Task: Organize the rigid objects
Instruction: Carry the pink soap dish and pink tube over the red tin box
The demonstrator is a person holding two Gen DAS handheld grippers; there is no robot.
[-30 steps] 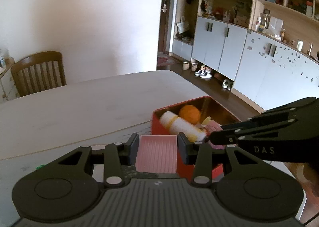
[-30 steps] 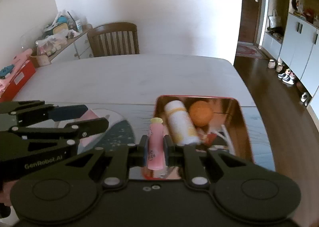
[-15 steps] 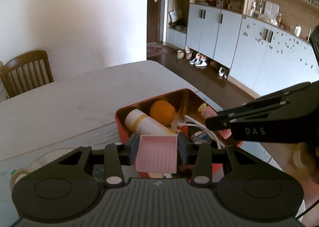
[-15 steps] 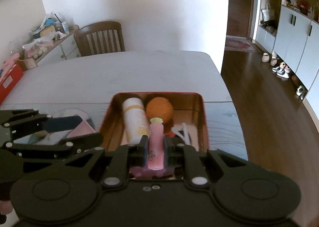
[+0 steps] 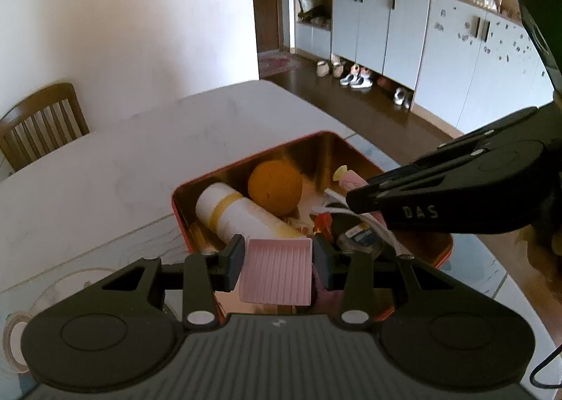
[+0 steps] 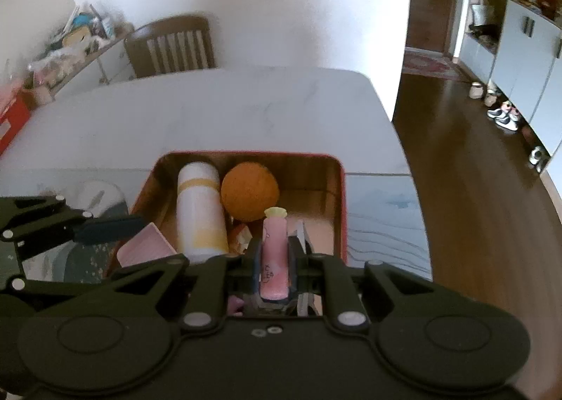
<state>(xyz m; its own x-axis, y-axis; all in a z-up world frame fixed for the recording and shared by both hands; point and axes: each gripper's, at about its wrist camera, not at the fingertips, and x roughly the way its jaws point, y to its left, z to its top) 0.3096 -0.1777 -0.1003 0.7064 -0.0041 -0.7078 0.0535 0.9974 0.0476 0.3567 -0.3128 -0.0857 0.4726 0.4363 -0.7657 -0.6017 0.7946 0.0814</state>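
My left gripper [image 5: 277, 259] is shut on a pink ribbed tray [image 5: 275, 270] and holds it over the near left corner of a red tin box [image 5: 246, 157]. My right gripper [image 6: 275, 252] is shut on a pink tube with a yellow cap [image 6: 274, 252], held above the box [image 6: 337, 189]. Inside the box lie a white and yellow bottle [image 5: 239, 217], an orange ball [image 5: 275, 185] and small clutter. The bottle [image 6: 200, 210] and ball [image 6: 249, 191] also show in the right wrist view, with the pink tray [image 6: 144, 245] at the left.
The box sits on a white table [image 5: 140, 154] near its right edge, with a drop to the wooden floor [image 6: 474, 171]. A wooden chair [image 6: 172, 45] stands at the far side. A patterned mat [image 6: 87, 256] and a tape roll [image 5: 14, 340] lie to the left.
Both grippers moved forward and right over the box with their objects still held. The tube and the pink tray now hang above the box's inside.
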